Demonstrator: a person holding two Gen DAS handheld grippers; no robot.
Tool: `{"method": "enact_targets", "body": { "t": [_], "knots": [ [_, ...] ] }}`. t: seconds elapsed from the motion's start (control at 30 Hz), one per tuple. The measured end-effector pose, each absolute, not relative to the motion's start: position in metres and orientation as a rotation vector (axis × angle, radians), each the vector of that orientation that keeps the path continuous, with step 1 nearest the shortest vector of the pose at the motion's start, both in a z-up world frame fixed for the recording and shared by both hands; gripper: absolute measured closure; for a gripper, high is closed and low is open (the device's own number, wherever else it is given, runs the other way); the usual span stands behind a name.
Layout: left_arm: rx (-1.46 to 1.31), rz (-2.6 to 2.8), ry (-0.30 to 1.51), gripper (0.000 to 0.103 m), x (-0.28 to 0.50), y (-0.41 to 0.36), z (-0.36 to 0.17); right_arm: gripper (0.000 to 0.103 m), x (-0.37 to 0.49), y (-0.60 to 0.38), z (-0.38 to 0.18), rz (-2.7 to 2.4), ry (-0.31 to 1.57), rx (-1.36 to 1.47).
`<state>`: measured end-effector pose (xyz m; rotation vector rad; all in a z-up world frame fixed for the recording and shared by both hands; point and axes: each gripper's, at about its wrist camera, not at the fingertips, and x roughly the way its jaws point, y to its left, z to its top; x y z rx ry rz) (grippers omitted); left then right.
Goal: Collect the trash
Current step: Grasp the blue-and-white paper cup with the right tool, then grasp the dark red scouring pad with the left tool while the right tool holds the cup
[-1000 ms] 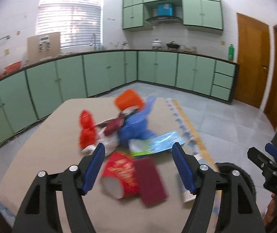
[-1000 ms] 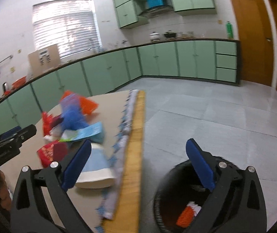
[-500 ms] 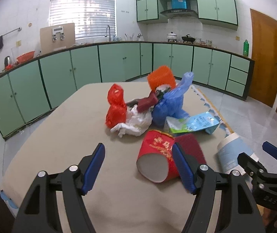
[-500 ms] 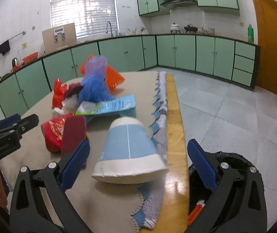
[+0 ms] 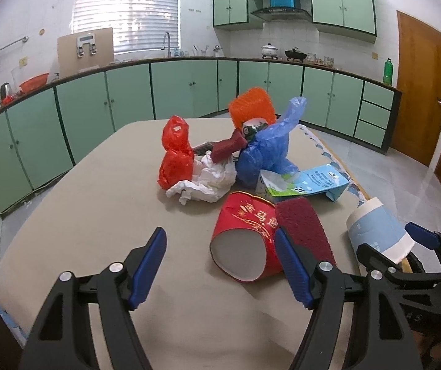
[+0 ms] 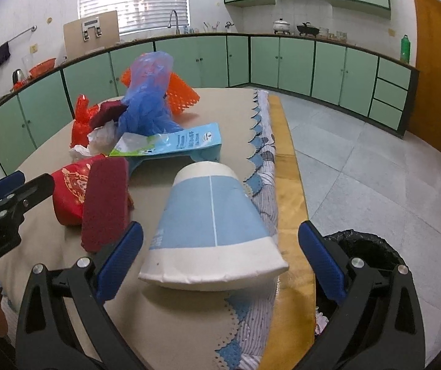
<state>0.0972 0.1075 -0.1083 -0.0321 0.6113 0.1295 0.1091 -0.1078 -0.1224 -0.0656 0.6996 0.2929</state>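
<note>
Tabletop: cup (image 6: 211,225) between right gripper (image 6: 220,256).

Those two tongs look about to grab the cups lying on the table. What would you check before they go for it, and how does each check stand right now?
1. Right tongs open wide enough for the tipped blue-and-white paper cup: ok, cup lies between the fingers, untouched.
2. Left tongs open: ok, nothing gripped.
3. Left tongs lined up on the tipped red paper cup: not ok, the cup sits toward the right finger.
4. Dark red pad clear of the red cup: not ok, it lies against it.
5. Black-lined trash bin within reach: ok, it stands beside the table edge.
6. Room left in the bin: cannot tell.
</note>
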Motion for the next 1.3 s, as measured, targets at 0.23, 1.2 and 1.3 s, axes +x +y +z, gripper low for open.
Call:
{"method": "enact_targets", "body": {
  "t": [0.23,1.2,1.3],
  "knots": [
    [-0.035,0.134,0.621,0.031,0.099,0.107,-0.109,0.023,0.113,-0.111,-0.129,0.312,0.739,-0.05],
    [-0.004,0.034,0.612,0.031,0.107,0.052,-0.108,0.052,0.109,-0.172,-0.099,0.31,0.658,0.072],
    [0.001,0.02,0.611,0.031,0.11,0.043,-0.109,0.051,0.111,-0.189,-0.097,0.268,0.648,0.082]
  ]
}}
